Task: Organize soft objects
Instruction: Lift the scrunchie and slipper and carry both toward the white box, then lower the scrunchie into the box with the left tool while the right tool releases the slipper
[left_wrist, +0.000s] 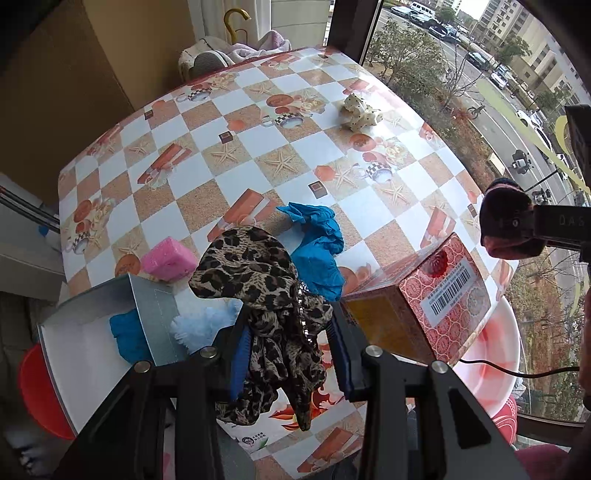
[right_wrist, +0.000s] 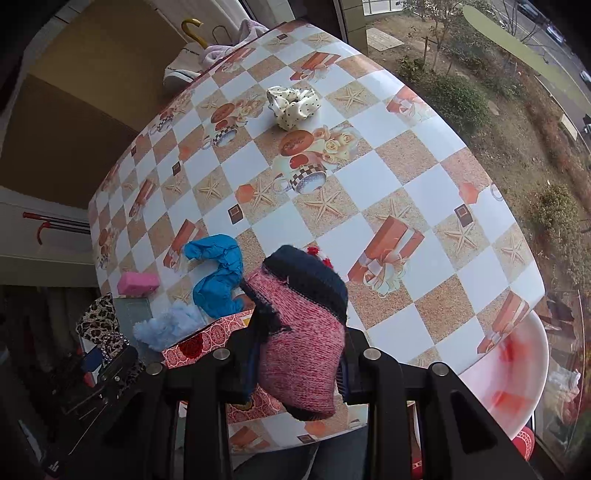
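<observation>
The left gripper is clenched on the leopard-print scarf, lifted above the table; the right gripper grips a pink knitted sock. Carry each high, then release squarely over the white box at the scarf's eight o'clock and the red patterned box at three, so no tail drapes a rim

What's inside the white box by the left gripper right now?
In the white box, a crumpled blue cloth lies against its far wall. The rest of the visible floor looks bare; the near corner is hidden behind the left gripper.
</observation>
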